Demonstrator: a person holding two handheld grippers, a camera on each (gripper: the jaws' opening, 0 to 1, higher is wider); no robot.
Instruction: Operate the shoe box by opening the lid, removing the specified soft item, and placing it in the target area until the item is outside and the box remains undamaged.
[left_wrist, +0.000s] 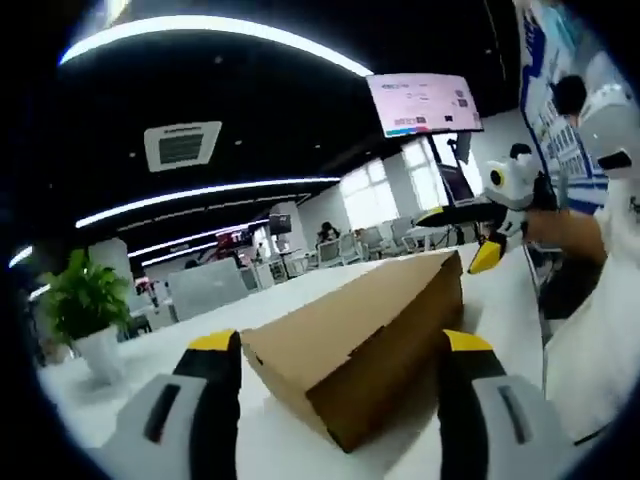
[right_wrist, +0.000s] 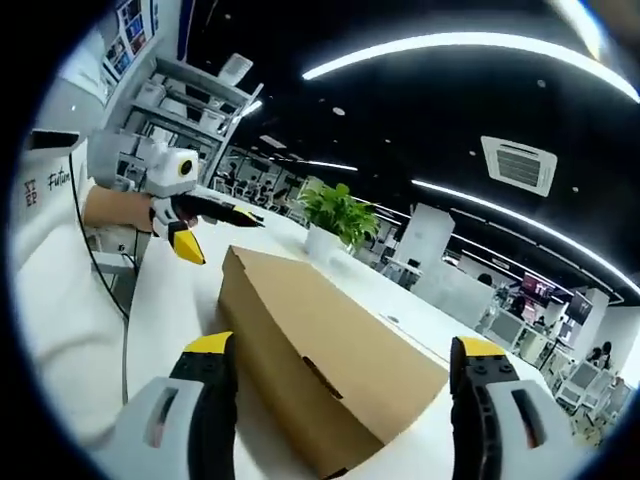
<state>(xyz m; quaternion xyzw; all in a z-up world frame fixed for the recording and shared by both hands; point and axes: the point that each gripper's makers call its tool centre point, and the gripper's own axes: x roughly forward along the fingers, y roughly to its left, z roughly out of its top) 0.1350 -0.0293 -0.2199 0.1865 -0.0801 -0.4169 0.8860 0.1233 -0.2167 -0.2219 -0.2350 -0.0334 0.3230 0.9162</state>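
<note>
So far nothing is done: the closed brown cardboard shoe box (left_wrist: 365, 345) is framed between the spread left gripper (left_wrist: 340, 350), its lid unlifted. The right gripper (right_wrist: 340, 355) is likewise spread around the box; opening and removal remain.

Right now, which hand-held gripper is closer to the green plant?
Left. The left hand-held gripper is at the box end by the plant. The right hand-held gripper is at the other end, the whole box lying between it and the plant.

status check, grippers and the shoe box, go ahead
Both grippers open, left gripper and right gripper each at one end of the shoe box. Lid shut. Potted plant beyond, not in the way.
</note>
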